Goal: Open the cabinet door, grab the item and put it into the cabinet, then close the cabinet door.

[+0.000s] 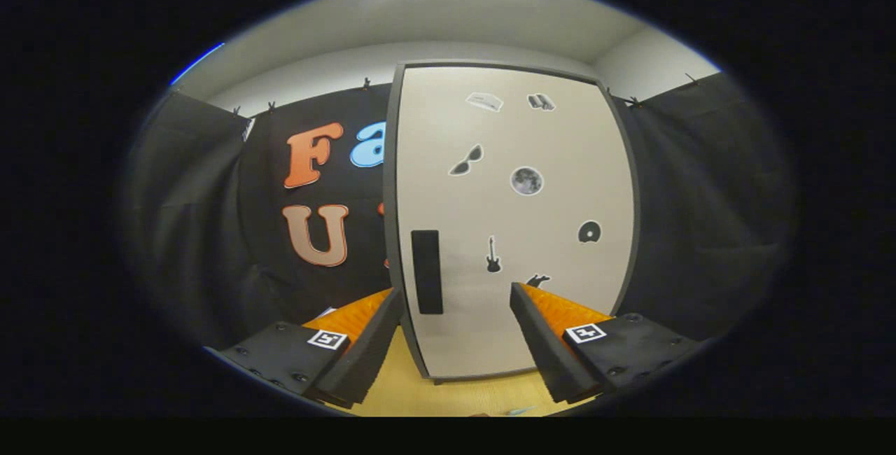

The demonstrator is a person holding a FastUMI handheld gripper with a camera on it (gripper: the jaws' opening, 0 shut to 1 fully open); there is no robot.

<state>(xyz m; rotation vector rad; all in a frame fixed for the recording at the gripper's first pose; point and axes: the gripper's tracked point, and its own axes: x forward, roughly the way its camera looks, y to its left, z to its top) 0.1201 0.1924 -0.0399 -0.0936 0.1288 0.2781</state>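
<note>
The jaws (455, 297) stood open and empty; the pale cabinet door's (514, 217) upright black rectangular handle (426, 271) lay just ahead, nearer the left finger.

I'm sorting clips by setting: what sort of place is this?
Likely a staged recording booth, not a home: black cloth clipped up as walls, one small cabinet with stickers standing on a wooden tabletop. The open claw faces its shut door.

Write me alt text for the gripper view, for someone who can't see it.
The gripper is open, its fingers spread in front of a closed pale cabinet door. A dark upright handle sits near the door's edge, just ahead of the fingers, small stickers dot the door, and the cabinet stands on a wooden table.
</note>
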